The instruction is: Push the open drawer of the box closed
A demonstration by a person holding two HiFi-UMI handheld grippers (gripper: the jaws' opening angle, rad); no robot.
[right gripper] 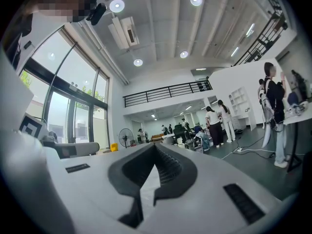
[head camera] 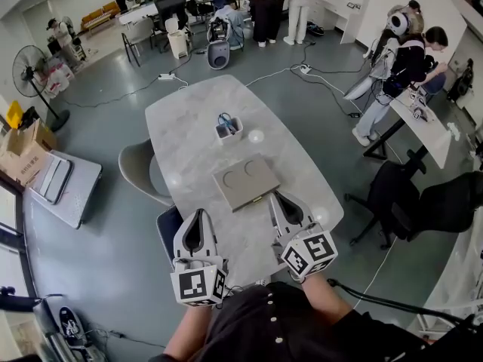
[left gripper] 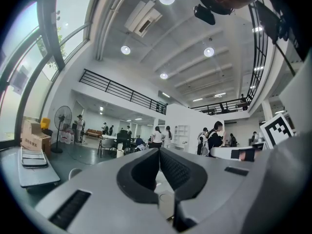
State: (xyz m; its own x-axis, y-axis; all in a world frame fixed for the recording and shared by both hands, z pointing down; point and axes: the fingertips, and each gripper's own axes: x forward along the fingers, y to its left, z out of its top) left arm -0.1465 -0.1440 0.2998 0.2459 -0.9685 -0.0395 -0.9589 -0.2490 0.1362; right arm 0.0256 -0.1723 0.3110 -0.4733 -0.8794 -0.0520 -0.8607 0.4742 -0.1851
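Item inspected: flat grey-brown box (head camera: 243, 179) with two round recesses in its top. It lies flat near the middle of the table (head camera: 189, 119), somewhat toward the near end and closer to the right edge than the left.

Orientation: the long axis runs across the table and is skewed, with the left end nearer the person and the right end farther. One long side faces the near end and slightly the right edge. The drawer (head camera: 257, 200) shows along that side as a thin strip with a small brass-coloured fitting. How far it stands out cannot be judged.

Right gripper (head camera: 274, 195): tips just beside that near long side, close to the box's right corner. Contact cannot be confirmed. In its own view the right gripper (right gripper: 155, 146) has its jaws closed tip to tip, with nothing between them.

Left gripper (head camera: 199, 213): over the near end of the table, left of the box and apart from it. In its own view the left gripper (left gripper: 158, 151) has its jaws brought together and holds nothing.

Surface: pale marbled top with rounded corners. A small pen cup (head camera: 228, 129) holding blue-handled scissors (head camera: 226, 119) stands toward the far end, on the centre line and well apart from the box.

Room: large open hall with a grey floor (head camera: 113, 225) and cables trailing across it.
- A grey chair (head camera: 138, 170) stands at the table's left edge.
- A black chair (head camera: 404, 194) stands off the right edge.
- A pedestal fan (head camera: 29, 60) and cardboard cartons (head camera: 23, 153) are at the far left.
- Several people (head camera: 270, 6) stand beyond the far end.
- Another person (head camera: 392, 78) is at a desk on the right.
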